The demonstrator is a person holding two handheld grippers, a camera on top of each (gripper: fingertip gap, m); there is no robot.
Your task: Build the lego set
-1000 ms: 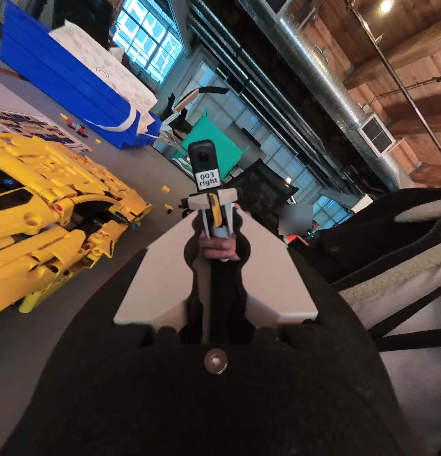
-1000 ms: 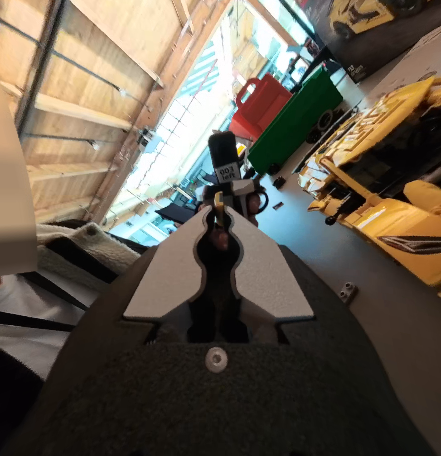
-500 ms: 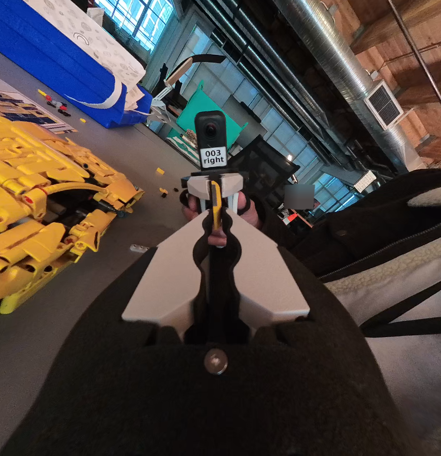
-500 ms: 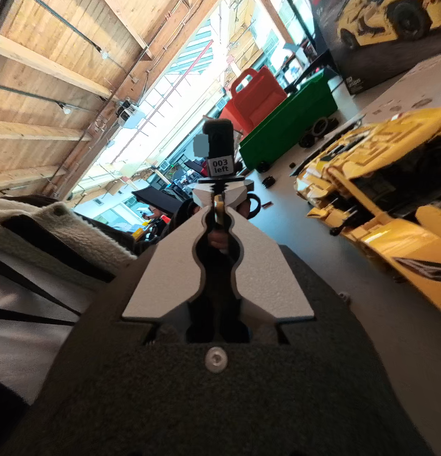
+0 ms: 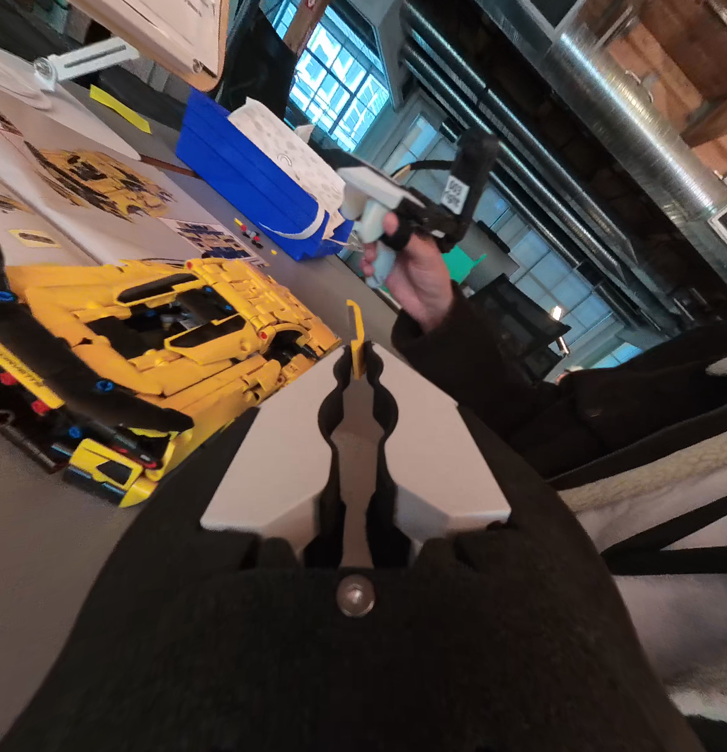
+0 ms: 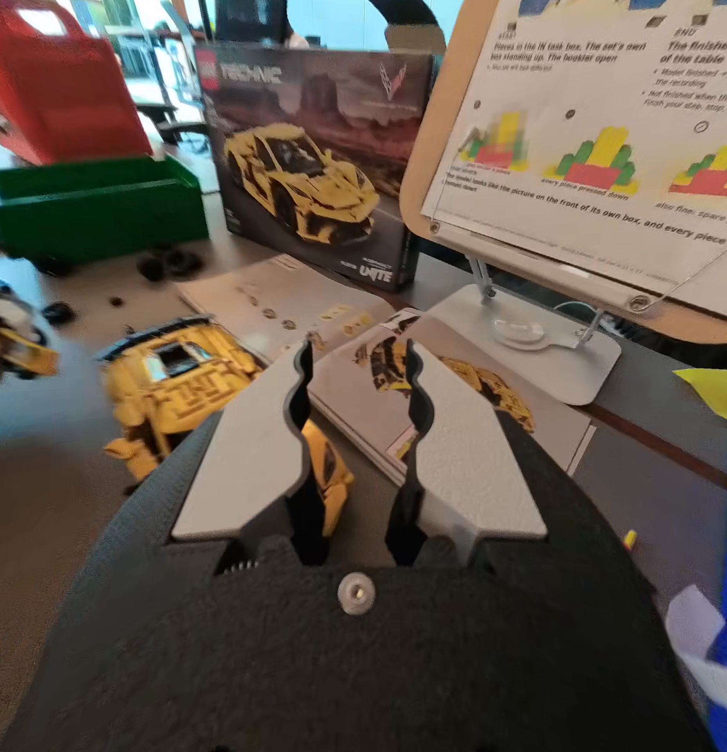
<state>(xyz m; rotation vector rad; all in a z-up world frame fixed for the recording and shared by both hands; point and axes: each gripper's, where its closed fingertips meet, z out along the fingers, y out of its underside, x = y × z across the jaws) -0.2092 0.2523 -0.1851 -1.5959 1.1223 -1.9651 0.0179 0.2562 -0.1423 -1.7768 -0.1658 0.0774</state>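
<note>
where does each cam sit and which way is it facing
Left wrist view: on the left tool, shut on a yellow piece, facing the yellow car, blue bin and the hand holding the right tool.
Right wrist view: on the open right tool, looking down at the booklet and set box.
Shared: car, booklet.

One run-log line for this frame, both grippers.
left gripper: shut on yellow piece | right gripper: open, empty, above instruction booklet | yellow car model: on table, unfinished

The right hand-held gripper (image 6: pixel 359 358) has released the yellow piece (image 5: pixel 356 339) and opened.
</note>
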